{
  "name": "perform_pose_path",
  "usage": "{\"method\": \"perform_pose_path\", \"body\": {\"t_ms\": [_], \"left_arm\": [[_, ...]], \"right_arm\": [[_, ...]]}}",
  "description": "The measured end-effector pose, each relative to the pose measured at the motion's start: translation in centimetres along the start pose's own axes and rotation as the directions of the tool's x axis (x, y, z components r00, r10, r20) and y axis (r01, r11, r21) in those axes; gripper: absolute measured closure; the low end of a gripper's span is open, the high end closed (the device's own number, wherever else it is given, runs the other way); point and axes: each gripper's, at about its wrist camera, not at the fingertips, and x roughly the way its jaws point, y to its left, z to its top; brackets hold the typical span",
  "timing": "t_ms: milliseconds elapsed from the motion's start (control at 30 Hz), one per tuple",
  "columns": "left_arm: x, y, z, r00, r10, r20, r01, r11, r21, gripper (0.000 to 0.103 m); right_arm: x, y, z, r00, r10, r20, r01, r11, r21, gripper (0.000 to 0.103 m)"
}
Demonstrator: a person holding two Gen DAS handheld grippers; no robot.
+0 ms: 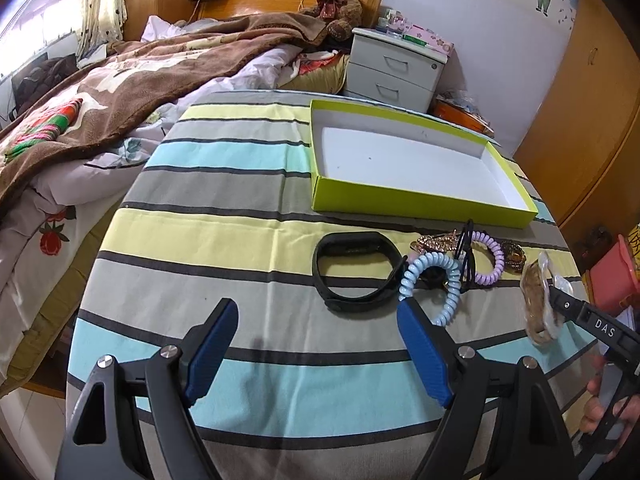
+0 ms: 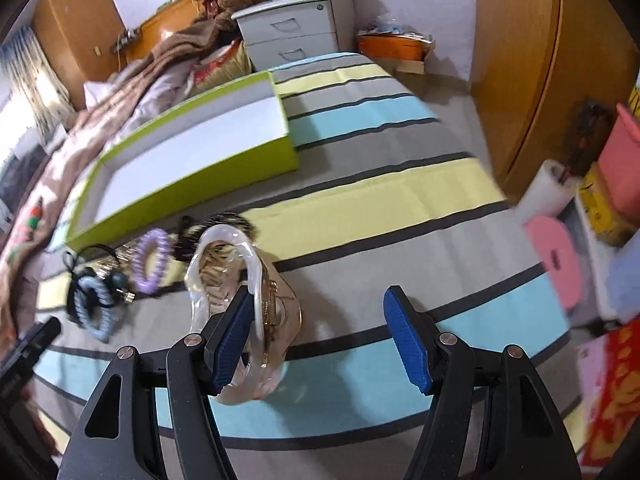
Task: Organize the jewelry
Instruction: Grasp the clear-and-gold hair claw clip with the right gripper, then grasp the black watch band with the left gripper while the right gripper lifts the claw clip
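while left gripper fingers spread empty, right gripper fingers apart, hair claw hooked on one

right gripper: jaws spread wide, nothing pinched between the blue pads
hair claw: clear and pinkish, hooked over the left finger
green box: open, white inside, sitting on the striped cloth
purple coil tie: just past the claw
blue coil tie: further left, blurry
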Motion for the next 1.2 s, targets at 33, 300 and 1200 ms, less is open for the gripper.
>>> {"method": "perform_pose_path", "body": {"t_ms": [33, 300, 1200], "left_arm": [[0.1, 0.0, 0.0, 1.000, 0.000, -0.003, 0.000, 1.000, 0.001, 0.020], [1.2, 0.0, 0.2, 0.999, 0.002, -0.043, -0.001, 1.000, 0.003, 0.020], [4.6, 0.4, 2.4, 0.985, 0.159, -0.066, -0.156, 0.987, 0.038, 0.024]], "right_arm": [[0.0, -0.2, 0.0, 1.000, -0.006, -0.003, 0.006, 1.000, -0.013, 0.037], [0.2, 1.0, -0.4, 1.000, -0.004, 0.016, 0.007, 0.985, -0.173, 0.048], [0.6, 1.2, -0.2, 0.997, 0.061, 0.037, -0.049, 0.963, -0.264, 0.063]]}}
